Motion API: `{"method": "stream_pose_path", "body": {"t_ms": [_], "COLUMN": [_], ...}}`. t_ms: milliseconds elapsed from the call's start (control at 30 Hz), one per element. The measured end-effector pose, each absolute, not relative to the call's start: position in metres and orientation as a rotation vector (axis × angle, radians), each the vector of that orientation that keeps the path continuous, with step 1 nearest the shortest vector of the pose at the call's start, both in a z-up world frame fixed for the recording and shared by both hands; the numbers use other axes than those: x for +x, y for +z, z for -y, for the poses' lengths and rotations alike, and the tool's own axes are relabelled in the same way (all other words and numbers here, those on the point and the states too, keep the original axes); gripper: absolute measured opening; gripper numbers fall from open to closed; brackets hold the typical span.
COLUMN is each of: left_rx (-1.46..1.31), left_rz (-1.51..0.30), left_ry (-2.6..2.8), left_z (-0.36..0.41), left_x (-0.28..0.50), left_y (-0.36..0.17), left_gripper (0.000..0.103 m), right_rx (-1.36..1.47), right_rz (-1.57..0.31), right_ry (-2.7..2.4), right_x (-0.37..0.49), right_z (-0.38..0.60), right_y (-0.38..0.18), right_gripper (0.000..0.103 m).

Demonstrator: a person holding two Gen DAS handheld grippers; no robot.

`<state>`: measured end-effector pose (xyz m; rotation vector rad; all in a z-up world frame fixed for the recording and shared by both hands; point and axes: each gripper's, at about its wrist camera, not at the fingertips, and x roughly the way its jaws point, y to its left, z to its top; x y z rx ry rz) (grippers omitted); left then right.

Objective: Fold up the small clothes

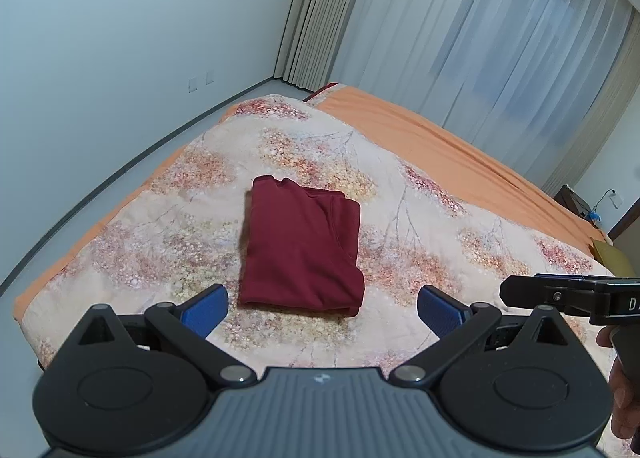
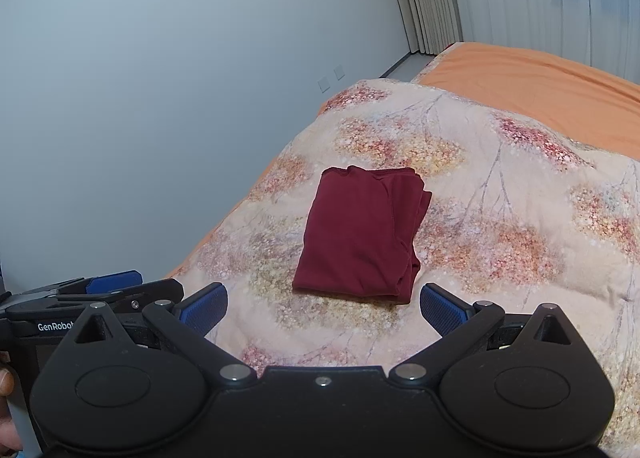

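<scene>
Folded maroon garment (image 1: 300, 246) lies flat on a floral quilt (image 1: 420, 218) spread over a bed with an orange sheet (image 1: 440, 146), roughly midway across the quilt and back from the bed's near edge. Its layered edges and a seam show along the side toward the orange sheet, and the neckline sits at the far end, toward the curtains (image 1: 480, 18).

Left claw (image 1: 322, 308) hovers above the near edge of the bed with its blue-padded fingers (image 1: 206, 308) spread wide, gripping nothing; the garment's near hem shows between the tips, apart from both. Right claw (image 2: 324, 308) is likewise splayed wide and empty, just short of the same hem, its pads (image 2: 442, 308) clear of the cloth.

Each tool appears in the other's camera: the right one at the right margin of the left wrist view, with part of a hand (image 1: 626, 390) around its handle, and the left one at the lower left of the right wrist view. A pale wall (image 2: 160, 98) runs along the bed's left side.
</scene>
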<state>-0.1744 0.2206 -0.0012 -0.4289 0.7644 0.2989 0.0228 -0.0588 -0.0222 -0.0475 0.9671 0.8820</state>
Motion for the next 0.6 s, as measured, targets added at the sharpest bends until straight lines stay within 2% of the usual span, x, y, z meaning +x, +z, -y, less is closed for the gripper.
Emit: {"method": "stream_pose_path", "body": {"t_ms": [600], "left_rx": [-0.437], "left_rz": [-0.763], "left_ry": [0.302], "left_z": [-0.2232], "left_x": [-0.1761], "left_y": [-0.0001], "left_gripper": [0.103], "right_rx": [-0.049], "right_rz": [-0.963], "right_ry": [0.892], "right_x": [0.0220], "right_z": [0.0582], "right_y": [-0.0224], "right_gripper": [0.102]}}
